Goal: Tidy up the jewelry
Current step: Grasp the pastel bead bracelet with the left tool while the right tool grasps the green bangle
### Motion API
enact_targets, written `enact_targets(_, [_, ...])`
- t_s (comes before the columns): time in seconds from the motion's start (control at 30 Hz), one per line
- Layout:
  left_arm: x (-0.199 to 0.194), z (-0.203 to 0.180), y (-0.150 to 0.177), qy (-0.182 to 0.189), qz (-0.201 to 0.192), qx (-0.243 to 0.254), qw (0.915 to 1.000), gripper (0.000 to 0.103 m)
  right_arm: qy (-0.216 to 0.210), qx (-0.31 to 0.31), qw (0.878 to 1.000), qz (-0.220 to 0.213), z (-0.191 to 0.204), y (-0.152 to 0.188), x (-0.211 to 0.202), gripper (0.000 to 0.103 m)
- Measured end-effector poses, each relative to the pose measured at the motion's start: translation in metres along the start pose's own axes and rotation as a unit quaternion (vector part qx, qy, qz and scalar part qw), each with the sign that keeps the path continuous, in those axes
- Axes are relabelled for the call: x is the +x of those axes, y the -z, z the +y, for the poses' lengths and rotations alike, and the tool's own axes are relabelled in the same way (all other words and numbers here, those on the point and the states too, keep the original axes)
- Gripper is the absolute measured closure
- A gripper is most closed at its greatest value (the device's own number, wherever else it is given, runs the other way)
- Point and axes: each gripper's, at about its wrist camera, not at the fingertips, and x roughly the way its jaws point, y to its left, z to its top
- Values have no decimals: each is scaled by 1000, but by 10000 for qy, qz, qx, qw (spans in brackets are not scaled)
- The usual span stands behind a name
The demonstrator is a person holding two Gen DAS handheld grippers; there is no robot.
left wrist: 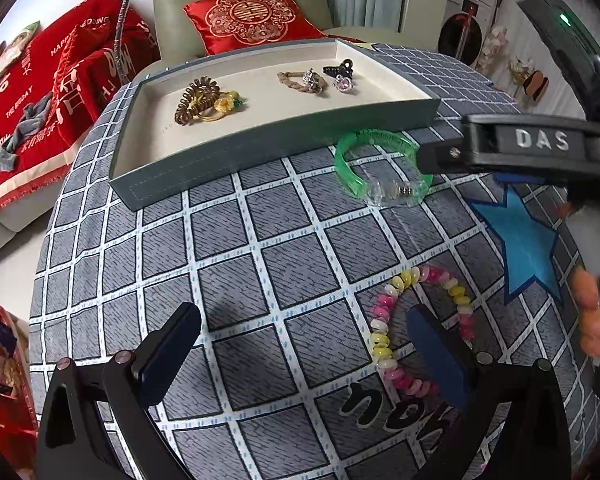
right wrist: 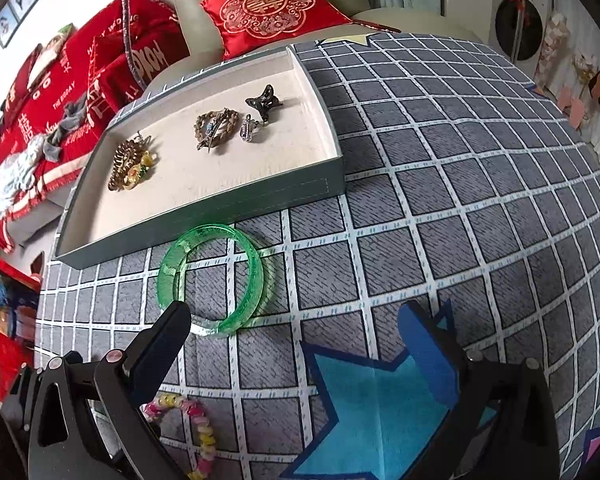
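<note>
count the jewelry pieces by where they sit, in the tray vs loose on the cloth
In the tray: 5 (brown coil tie, yellow flower piece, braided band, black claw clip, pink charm)
On the cloth: 2 (green bangle, pastel coil bracelet)
Total: 7

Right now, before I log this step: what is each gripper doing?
Left gripper: open, holding nothing, over the pastel coil bracelet.
Right gripper: open, holding nothing, near the green bangle.
</note>
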Motion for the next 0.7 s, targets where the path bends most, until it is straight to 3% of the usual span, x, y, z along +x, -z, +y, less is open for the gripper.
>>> enact_targets(0.17, [4,-6,-1,-32,1,94,10000,0,129,-285,9995,-47,13,-7,5,3])
enact_targets(0.3, [5,-11,-1,24,-2,150,9999,0,198,-519,9984,49,23,-11,15,20])
enact_targets(0.57, [1,-25,0,170,-74,383,9991,17,621,-1040,9926,-11,39,-8,21,30])
enact_targets(0.7, [-2,-31,0,283,-66,496,9983,31,573,-1078,9925,1,41,-7,19,46])
